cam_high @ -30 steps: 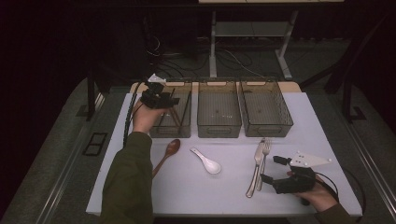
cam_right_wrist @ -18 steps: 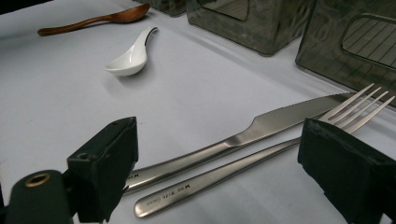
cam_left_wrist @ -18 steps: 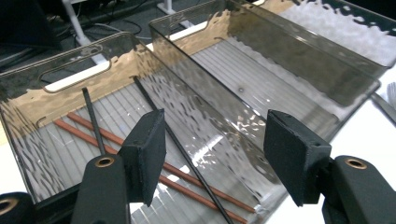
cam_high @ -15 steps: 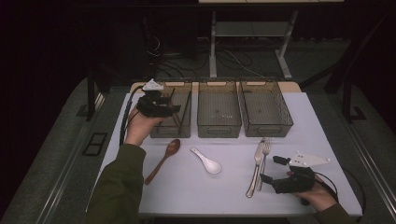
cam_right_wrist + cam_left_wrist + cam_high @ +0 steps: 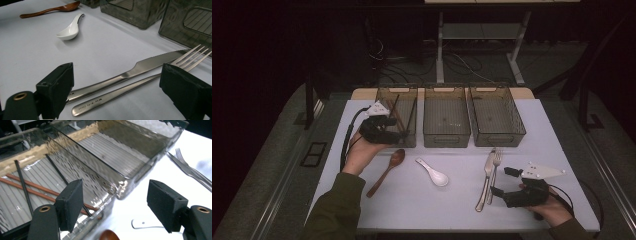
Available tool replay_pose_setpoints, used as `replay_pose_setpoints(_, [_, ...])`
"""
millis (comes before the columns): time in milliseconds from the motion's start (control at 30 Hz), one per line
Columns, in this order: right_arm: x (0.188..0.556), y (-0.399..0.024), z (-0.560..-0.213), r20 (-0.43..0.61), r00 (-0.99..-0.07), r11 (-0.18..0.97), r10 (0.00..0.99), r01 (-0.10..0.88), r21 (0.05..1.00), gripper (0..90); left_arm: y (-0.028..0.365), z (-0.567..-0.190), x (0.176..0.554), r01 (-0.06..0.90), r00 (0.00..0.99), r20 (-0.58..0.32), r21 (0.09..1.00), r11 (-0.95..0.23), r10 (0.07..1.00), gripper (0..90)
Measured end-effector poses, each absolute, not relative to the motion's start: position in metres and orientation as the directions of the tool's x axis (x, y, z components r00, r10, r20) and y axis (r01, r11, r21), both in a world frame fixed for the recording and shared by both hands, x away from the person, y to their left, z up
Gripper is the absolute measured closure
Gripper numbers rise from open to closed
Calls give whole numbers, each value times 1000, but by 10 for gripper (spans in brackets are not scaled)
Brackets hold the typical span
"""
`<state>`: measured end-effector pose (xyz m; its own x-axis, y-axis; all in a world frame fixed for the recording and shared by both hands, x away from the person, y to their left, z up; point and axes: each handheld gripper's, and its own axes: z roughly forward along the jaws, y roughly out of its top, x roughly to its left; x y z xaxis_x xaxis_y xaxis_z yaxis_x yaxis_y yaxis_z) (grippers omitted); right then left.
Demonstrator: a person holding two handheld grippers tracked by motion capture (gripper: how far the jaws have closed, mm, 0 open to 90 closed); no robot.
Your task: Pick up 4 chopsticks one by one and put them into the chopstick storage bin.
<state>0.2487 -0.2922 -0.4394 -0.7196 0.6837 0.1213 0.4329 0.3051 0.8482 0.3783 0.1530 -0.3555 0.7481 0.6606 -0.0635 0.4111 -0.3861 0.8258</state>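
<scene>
Left tool (image 5: pixel 398 131) is now sitting lower at the left smoky plastic bin (image 5: pixel 408 141), jaws just been opening, nothing between them; brown and black chopsticks (image 5: pixel 37 186) lying inside. Right tool (image 5: pixel 502 181) is gaping, empty, lower right.

We look along our right claw (image 5: pixel 117 95), its two black jaws standing wide apart at the bottom corners with nothing pressed between the pads. On the white desk (image 5: pixel 32 45) just ahead lie a steel knife (image 5: pixel 130 72) and a steel fork (image 5: pixel 140 82) side by side, handles toward us, the fork's tines passing behind the right-hand jaw. Farther off rests a white ceramic spoon (image 5: pixel 68 31), bowl toward us, and beyond it a brown wooden spoon (image 5: pixel 50 10). Two smoky translucent bins (image 5: pixel 137 11) stand along the far edge of the desk, the nearer one (image 5: pixel 190 25) at right.
</scene>
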Motion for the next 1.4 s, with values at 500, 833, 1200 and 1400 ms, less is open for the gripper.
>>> replay_pose_setpoints(500, [249,-292,-440,121,-716,306,687,436,846,125,146,-372,332,375,779,-57,840,-393,624,249])
replay_pose_setpoints(833, [249,-292,-440,121,-715,302,689,434,848,125,145,-393,311,394,784,-75,826,-402,616,251])
replay_pose_setpoints(1200, [248,-291,-439,116,-719,307,685,430,849,125,157,-412,288,423,781,-87,802,-421,618,450])
replay_pose_setpoints(1400, [248,-292,-439,114,-717,307,687,429,850,125,169,-422,281,469,775,-125,771,-431,620,661])
